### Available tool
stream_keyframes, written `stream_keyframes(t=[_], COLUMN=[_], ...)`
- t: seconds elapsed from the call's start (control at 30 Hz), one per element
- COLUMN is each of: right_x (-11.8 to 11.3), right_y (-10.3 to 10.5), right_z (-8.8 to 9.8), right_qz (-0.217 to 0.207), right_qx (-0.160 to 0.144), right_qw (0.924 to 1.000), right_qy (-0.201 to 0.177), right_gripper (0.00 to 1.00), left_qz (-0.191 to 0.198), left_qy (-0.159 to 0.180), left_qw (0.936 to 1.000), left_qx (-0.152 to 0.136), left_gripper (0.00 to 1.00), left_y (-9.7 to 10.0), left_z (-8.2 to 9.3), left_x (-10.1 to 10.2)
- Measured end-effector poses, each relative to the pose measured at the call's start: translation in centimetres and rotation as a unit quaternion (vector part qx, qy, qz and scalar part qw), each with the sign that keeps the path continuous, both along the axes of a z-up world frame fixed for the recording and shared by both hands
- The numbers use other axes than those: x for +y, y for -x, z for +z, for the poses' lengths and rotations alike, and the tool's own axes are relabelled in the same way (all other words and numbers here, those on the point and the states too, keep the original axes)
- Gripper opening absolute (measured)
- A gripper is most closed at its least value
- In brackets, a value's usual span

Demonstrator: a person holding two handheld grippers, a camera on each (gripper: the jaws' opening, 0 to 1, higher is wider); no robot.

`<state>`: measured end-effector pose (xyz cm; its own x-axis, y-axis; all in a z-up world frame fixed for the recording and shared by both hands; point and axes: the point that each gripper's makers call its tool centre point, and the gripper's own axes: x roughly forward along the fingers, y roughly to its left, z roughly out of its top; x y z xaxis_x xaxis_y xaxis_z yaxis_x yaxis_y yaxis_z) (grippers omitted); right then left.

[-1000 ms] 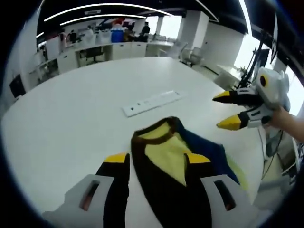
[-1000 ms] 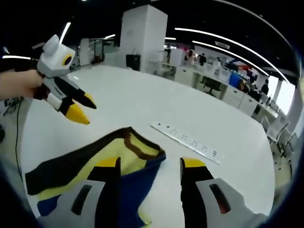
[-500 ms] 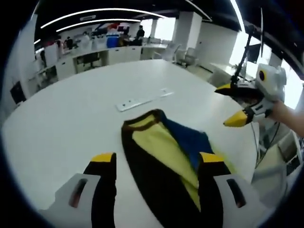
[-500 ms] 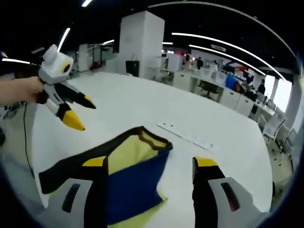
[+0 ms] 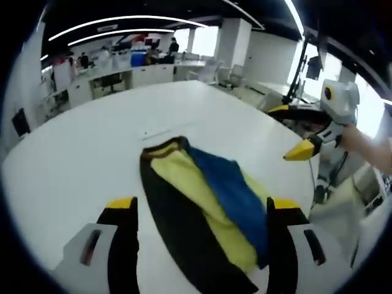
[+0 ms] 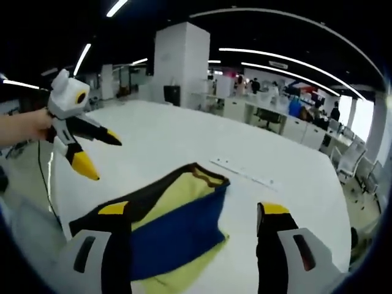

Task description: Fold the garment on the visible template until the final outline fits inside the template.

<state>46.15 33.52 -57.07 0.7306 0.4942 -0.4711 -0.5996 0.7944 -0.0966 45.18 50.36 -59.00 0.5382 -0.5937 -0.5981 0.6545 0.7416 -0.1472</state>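
Garment, folded into black, yellow and blue layers, was laid on the white counter near its rounded edge. Left gripper was held above it with fingers spread apart, grasping nothing. Right gripper was likewise held released over the cloth, well apart from the left.

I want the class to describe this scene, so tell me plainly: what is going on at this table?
A person holds tongs in each hand above a white table. A partly folded garment in black, yellow and blue lies on it. The left tongs and the right tongs are both open and hold nothing; each hovers over the cloth. A white power strip lies beyond the garment. No template outline can be made out under the cloth.
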Motion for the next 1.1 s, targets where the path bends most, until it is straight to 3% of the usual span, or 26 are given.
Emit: stream_keyframes(t=[0.2, 0.53, 0.83, 1.1], right_x=[-0.6, -0.9, -1.5, -3.8], right_y=[2.2, 4.8, 7.8, 10.6], right_z=[0.4, 0.8, -0.8, -1.3], right_qz=[-0.002, -0.005, -0.003, -0.03], right_qx=[0.0, 0.009, 0.036, 0.053], right_qw=[1.0, 0.9996, 0.999, 0.9976], right_qy=[-0.008, -0.027, -0.026, -0.033], right_gripper=[0.87, 0.93, 1.0, 1.0], left_qz=[-0.012, -0.011, -0.001, 0.013], left_qy=[-0.003, 0.007, 0.01, 0.009], left_qw=[0.9999, 0.9998, 0.9999, 0.9998], left_qx=[-0.007, -0.012, 0.002, 0.015], left_gripper=[0.89, 0.99, 0.99, 0.99], left_y=[2.8, 5.8, 8.7, 11.3], left_z=[0.6, 1.4, 0.7, 0.2], left_x=[0.1, 0.3, 1.4, 2.7])
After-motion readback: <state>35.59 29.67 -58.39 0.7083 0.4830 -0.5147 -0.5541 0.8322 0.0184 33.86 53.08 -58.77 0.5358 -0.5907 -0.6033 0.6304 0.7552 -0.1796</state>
